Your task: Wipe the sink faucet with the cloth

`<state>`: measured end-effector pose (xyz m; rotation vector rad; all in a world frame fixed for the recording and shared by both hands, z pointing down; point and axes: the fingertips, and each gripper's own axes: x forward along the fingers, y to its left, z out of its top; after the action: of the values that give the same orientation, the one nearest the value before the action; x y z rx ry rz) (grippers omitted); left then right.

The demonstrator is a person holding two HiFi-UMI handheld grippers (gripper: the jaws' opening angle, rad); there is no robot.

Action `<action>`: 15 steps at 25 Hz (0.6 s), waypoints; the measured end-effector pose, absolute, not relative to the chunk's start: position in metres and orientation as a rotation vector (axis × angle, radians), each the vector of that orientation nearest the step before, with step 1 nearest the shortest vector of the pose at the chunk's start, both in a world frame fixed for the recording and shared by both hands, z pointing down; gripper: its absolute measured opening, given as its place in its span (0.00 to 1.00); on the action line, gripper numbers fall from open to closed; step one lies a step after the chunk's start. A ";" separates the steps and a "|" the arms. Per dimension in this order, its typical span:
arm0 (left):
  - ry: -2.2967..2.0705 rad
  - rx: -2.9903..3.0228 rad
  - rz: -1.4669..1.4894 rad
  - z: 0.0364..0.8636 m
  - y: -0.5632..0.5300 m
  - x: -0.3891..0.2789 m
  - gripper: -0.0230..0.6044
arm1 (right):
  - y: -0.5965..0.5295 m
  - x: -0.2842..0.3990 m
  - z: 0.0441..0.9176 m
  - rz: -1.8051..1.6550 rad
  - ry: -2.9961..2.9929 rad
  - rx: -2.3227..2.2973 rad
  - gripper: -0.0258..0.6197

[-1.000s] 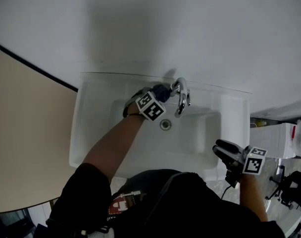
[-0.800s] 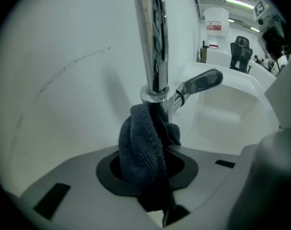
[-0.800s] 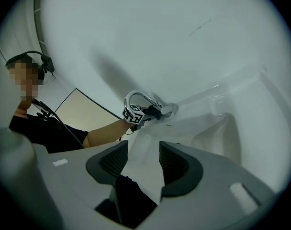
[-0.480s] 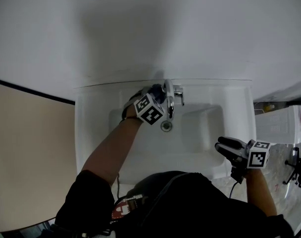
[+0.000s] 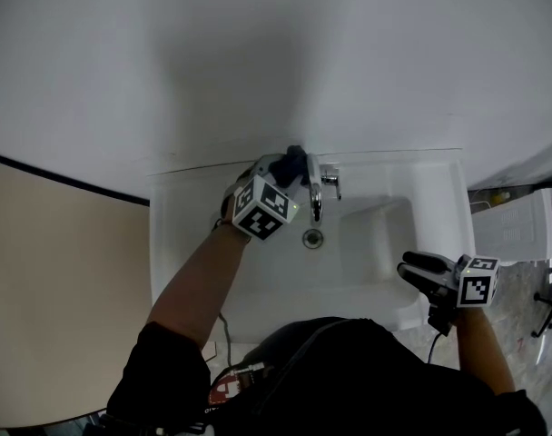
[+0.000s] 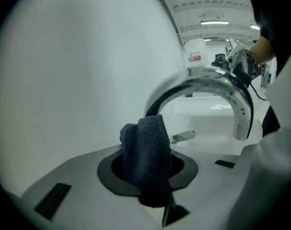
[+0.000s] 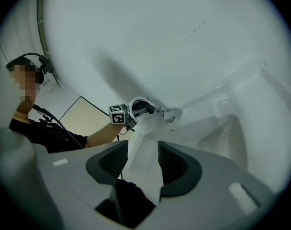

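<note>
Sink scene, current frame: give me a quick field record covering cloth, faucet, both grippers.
cloth: dark, folded, pinched between the left gripper's fingers
left gripper: shut on cloth, at the faucet's rear left side
faucet: chrome, arched, lever on its right in the head view
cloth-faucet contact: cannot tell
right gripper: open, nothing between its fingers, over the sink's front right rim
sink: white, drain below the faucet's outlet

Left gripper (image 5: 290, 167) jaws clamped, right gripper (image 5: 406, 269) jaws apart
</note>
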<state>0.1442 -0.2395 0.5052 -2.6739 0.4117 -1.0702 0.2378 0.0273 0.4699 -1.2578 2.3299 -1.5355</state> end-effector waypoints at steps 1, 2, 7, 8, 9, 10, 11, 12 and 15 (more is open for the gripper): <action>0.381 -2.614 -1.048 0.500 -0.242 0.143 0.19 | 0.028 0.238 0.469 -1.531 2.330 -1.261 0.33; 0.335 -2.525 -1.047 0.499 -0.245 0.144 0.19 | 0.028 0.239 0.469 -1.527 2.333 -1.265 0.33; 0.061 -2.164 -1.119 0.525 -0.260 0.158 0.18 | 0.033 0.244 0.479 -1.524 2.314 -1.295 0.33; 0.023 -2.112 -1.126 0.531 -0.262 0.161 0.18 | 0.034 0.245 0.481 -1.528 2.308 -1.297 0.33; -0.010 -2.059 -1.131 0.537 -0.263 0.164 0.18 | 0.036 0.247 0.482 -1.532 2.302 -1.298 0.33; -0.040 -2.003 -1.134 0.543 -0.264 0.168 0.18 | 0.039 0.250 0.483 -1.538 2.295 -1.300 0.33; -0.065 -1.948 -1.135 0.547 -0.264 0.171 0.17 | 0.041 0.253 0.484 -1.541 2.287 -1.304 0.33; -0.081 -1.902 -1.134 0.550 -0.264 0.175 0.17 | 0.044 0.257 0.484 -1.542 2.277 -1.308 0.33; -0.119 -1.823 -1.111 0.553 -0.262 0.176 0.15 | 0.049 0.268 0.488 -1.533 2.246 -1.317 0.33</action>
<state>0.1763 -0.2615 0.5527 -1.8227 -0.1188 -1.1114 0.2680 0.0488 0.4877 -1.3165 2.2464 -1.5330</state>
